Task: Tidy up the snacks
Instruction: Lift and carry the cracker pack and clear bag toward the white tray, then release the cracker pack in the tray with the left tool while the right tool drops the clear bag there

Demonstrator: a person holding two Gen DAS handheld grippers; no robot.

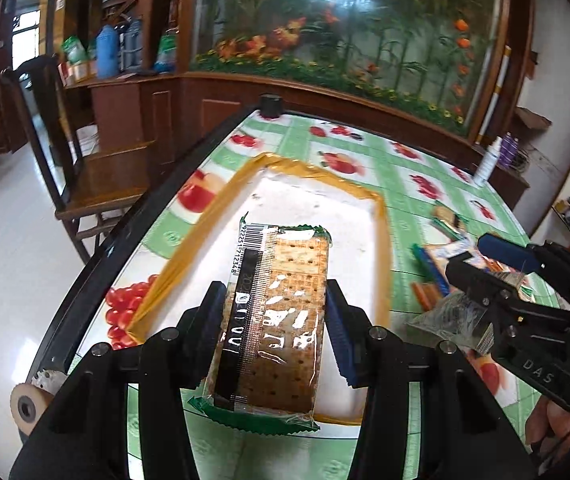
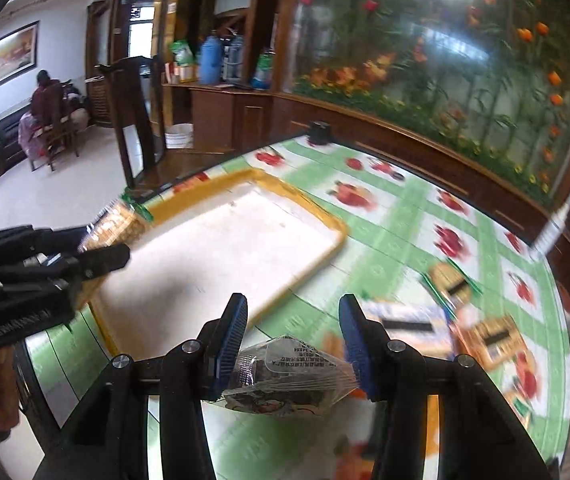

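Our left gripper (image 1: 273,320) has its jaws pinching a clear-wrapped cracker packet (image 1: 273,316) by its long sides, the packet pointing away from us, above the near end of the tray (image 1: 381,240). Our right gripper (image 2: 291,340) has its jaws pressed against a small crinkled clear pouch (image 2: 289,372), which bulges between the blue pads; the view here is blurred, so we can only guess that it holds a dark snack.

Beyond the jaws lies the tray, white inside with a yellow-brown rim, and nothing is in it yet. It sits on a bench (image 1: 405,184) covered with a green-and-white fruit-print cloth. To the right of the tray, a loose pile of snacks (image 2: 465,320) waits on the cloth: more cracker packets and some wrapped bars.

We judge this to be the carrying step, with both hands bringing a snack toward the tray. The next move calls for lowering the cracker packet flat onto the tray floor before spreading the jaws, then setting the pouch beside it rather than on top.
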